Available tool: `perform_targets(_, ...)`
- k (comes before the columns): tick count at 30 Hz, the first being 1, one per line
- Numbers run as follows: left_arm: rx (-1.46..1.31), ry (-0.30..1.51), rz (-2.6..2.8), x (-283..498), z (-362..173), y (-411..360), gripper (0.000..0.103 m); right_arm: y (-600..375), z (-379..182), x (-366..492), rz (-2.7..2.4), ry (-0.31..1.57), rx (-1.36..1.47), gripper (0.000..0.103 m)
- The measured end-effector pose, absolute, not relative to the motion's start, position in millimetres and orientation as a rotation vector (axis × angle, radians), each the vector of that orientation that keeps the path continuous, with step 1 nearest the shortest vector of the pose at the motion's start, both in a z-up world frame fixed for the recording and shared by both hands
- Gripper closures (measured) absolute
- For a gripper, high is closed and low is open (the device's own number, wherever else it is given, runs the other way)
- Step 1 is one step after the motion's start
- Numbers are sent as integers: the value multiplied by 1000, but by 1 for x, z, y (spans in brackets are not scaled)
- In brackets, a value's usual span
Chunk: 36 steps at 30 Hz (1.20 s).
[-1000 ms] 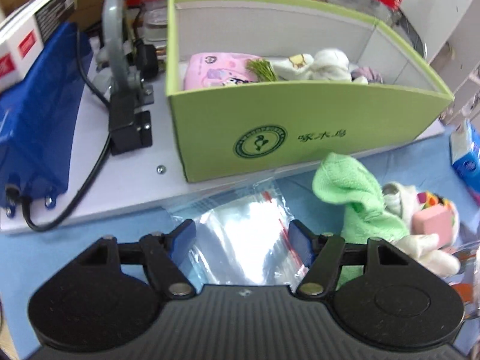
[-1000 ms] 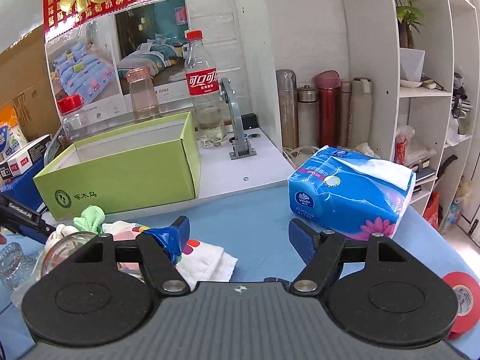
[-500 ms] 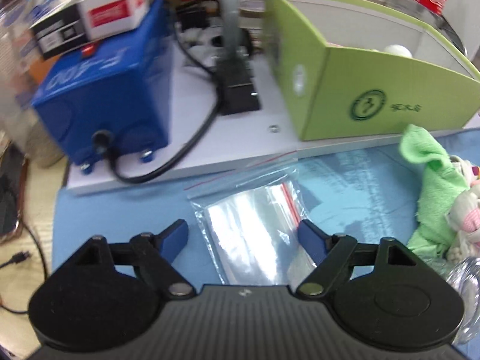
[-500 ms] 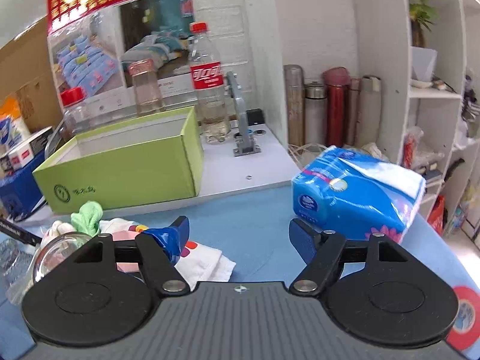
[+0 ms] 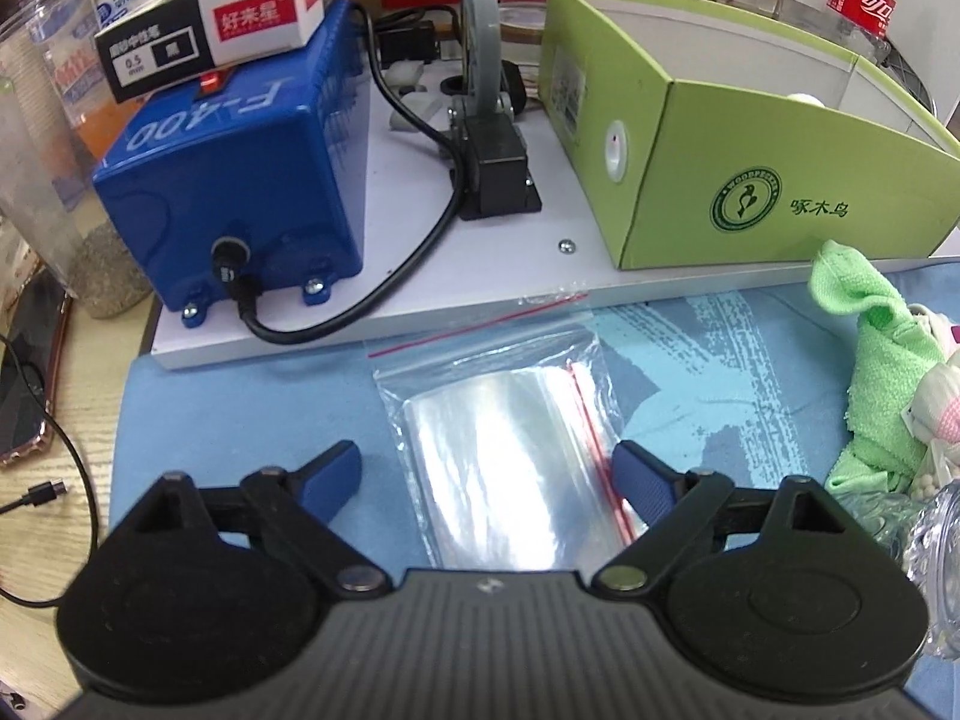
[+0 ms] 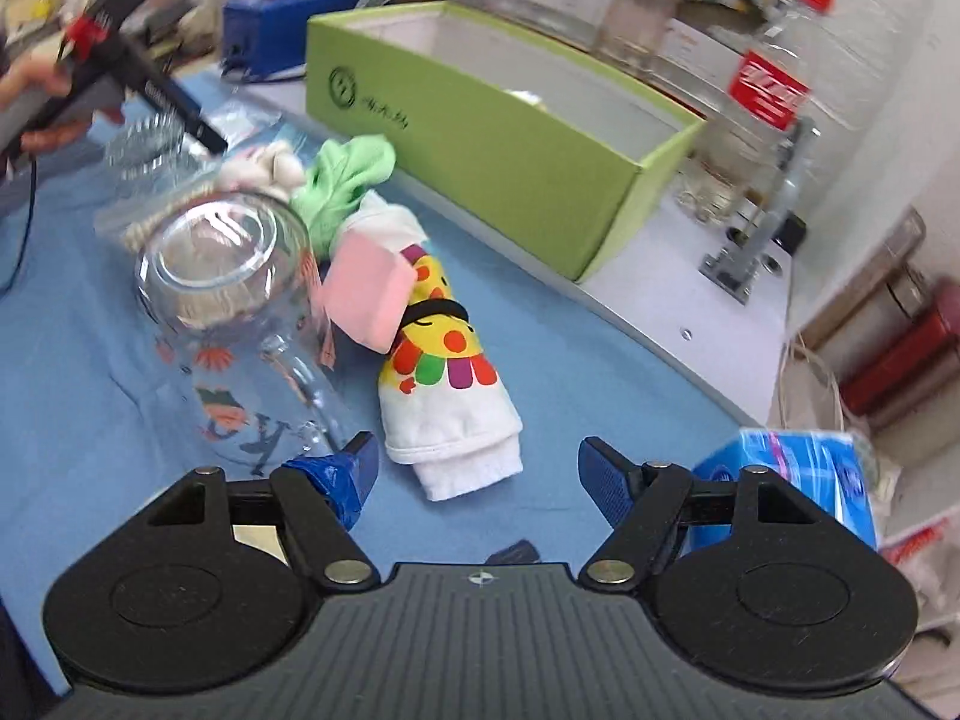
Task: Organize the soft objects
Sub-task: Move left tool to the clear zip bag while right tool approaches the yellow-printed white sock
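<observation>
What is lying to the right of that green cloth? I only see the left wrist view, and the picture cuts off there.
Observer: A rolled white cloth with a colourful cartoon print, with a pink sponge lying against it.
Operator: Is the other gripper holding any of that?
Observer: No, the right gripper is open, with the end of the rolled cloth between its fingers.
Operator: And that glass edge at my lower right?
Observer: It is a clear glass jar lying on its side on the blue mat, beside the sponge.
</observation>
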<state>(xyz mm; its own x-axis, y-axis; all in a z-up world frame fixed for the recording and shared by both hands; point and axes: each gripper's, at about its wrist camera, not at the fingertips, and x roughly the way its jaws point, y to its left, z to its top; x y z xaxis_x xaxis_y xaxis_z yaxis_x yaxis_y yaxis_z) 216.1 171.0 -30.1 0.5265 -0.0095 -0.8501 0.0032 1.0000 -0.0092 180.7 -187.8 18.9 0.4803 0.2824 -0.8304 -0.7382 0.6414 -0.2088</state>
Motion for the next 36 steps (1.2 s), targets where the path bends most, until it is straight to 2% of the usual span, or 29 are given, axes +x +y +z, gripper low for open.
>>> perform_targets(4,-6,1022,-11,216,-29,172,13,-182,0,199,696,876,-654,43)
perform_targets(8,-5,1019,-9,219,-31,171,13,-190,2,216,767,874,-588,42)
perform_targets(16,2,1005,-19,216,-31,171,13,-202,1,232,593,922,-452,40)
perform_targets(20,5,1002,-27,216,-31,172,13,-208,17,224,603,888,-429,40)
perform_targets(31,12,1006,-39,218,-32,173,13,-184,9,252,917,966,-659,40)
perform_targets(36,16,997,-41,218,-32,172,13,-176,-4,276,1067,1000,-646,40)
